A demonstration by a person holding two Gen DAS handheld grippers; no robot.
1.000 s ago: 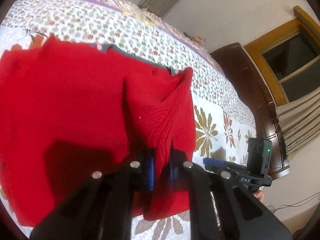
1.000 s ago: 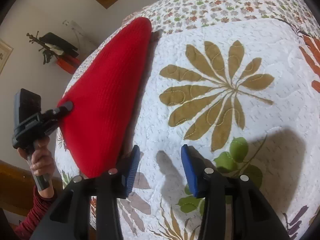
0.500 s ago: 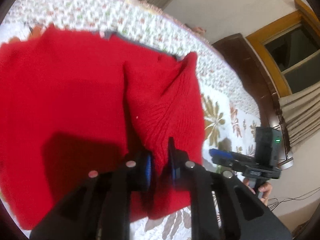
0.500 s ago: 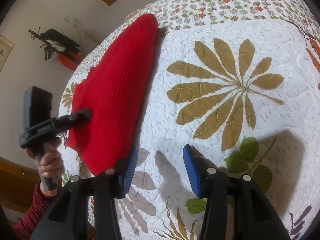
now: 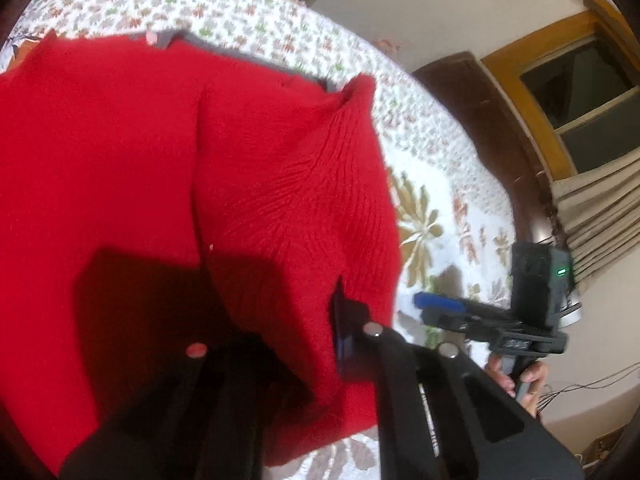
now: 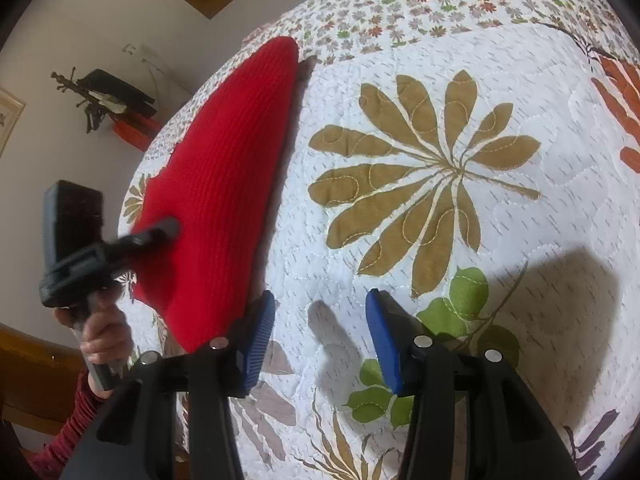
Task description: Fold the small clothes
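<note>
Your left gripper (image 5: 320,320) reaches low over the bed (image 6: 460,80), jaws clenched on the red knit (image 5: 160,152). Your right gripper (image 6: 320,332) hovers beside it, jaws released; no legible writing.

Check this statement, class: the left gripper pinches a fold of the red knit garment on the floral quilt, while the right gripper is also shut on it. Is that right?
One detail is wrong. The right gripper is open and holds nothing; its blue pads hang apart over the floral quilt, beside the red knit garment, as the right wrist view shows. The left gripper does pinch a fold.
</note>
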